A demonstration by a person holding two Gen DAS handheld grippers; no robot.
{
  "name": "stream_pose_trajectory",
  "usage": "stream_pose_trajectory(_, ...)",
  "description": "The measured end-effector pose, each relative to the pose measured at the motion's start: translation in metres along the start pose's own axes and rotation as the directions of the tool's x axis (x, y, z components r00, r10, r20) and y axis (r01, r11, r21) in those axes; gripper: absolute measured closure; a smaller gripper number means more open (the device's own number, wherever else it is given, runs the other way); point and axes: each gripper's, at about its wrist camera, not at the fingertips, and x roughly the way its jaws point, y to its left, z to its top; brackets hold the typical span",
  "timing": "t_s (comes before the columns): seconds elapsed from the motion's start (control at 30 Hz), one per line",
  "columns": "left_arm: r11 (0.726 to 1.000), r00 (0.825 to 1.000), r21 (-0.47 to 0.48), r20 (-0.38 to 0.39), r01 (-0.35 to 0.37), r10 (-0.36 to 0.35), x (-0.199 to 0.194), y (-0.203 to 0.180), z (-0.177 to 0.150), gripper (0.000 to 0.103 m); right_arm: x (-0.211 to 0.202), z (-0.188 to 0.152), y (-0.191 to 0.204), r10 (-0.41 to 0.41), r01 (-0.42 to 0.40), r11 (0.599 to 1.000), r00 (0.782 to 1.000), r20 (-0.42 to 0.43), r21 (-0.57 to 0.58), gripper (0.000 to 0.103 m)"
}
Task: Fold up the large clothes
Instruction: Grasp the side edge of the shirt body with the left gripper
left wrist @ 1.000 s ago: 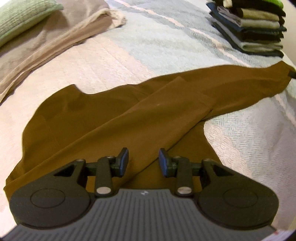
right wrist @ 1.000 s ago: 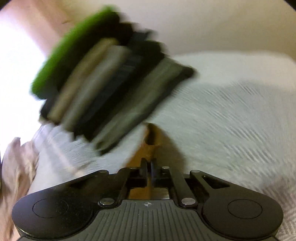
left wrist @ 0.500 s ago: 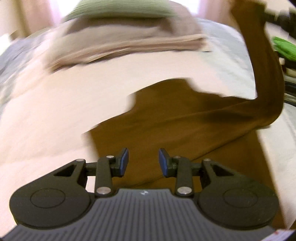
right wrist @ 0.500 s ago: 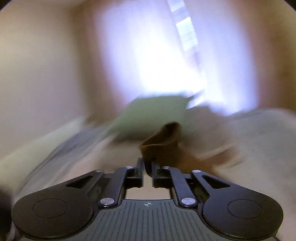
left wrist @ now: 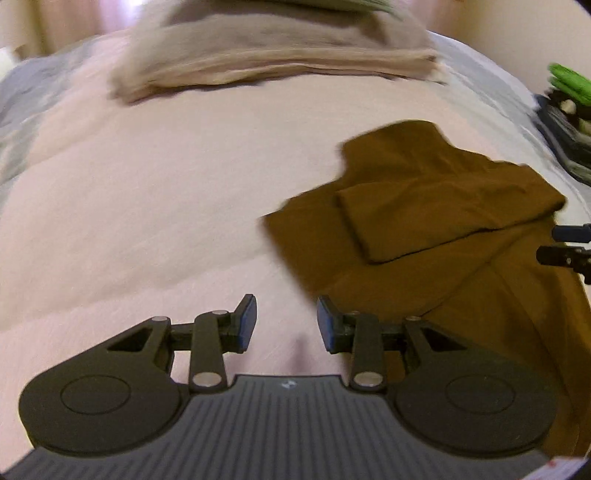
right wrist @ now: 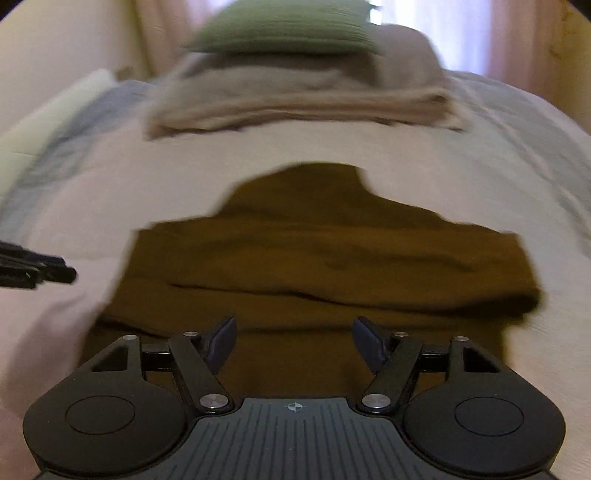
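Observation:
A brown garment (left wrist: 424,221) lies on the pale bedspread (left wrist: 147,203) with one part folded back over the rest. My left gripper (left wrist: 284,317) hovers over bare bedspread just left of the garment's edge, jaws partly open with nothing between them. My right gripper (right wrist: 293,339) hangs over the near part of the brown garment (right wrist: 325,258); its jaws are opening and hold nothing. The right gripper's fingers (left wrist: 569,232) poke in at the right edge of the left wrist view. The left gripper (right wrist: 37,271) shows at the left edge of the right wrist view.
A folded beige blanket (right wrist: 295,99) with a green pillow (right wrist: 284,26) on top lies at the far end of the bed. A stack of folded clothes (left wrist: 565,110), green on top, sits far right. Pale wall and curtains stand behind.
The right gripper swung the garment's long end from beside the stack over onto the rest, then opened and let it go. The left gripper slid left, off the brown cloth.

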Motion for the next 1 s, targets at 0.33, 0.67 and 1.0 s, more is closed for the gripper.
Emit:
stream_pose_trajectory(0.33,0.956,0.983,-0.246,-0.043,0.161,-0.177,0.094,-0.026,0.039,0.074,0.001,0.000,-0.083,-0.130,0.130,0.991,0.991,-0.012,0.037,0.036)
stream_pose_trajectory(0.67,0.932,0.985,-0.323,0.000,0.163,-0.172,0.078,-0.042,0.050,0.103,0.005,-0.008,-0.136,-0.242,0.242,0.970,0.970,-0.027,-0.017,0.036)
stream_pose_trajectory(1.0,0.938,0.962,-0.303,0.256,0.168,-0.090,-0.016,-0.012,0.108,0.103,0.035,-0.003,-0.169,-0.216,0.217,0.976,0.976,-0.014,0.037,0.036)
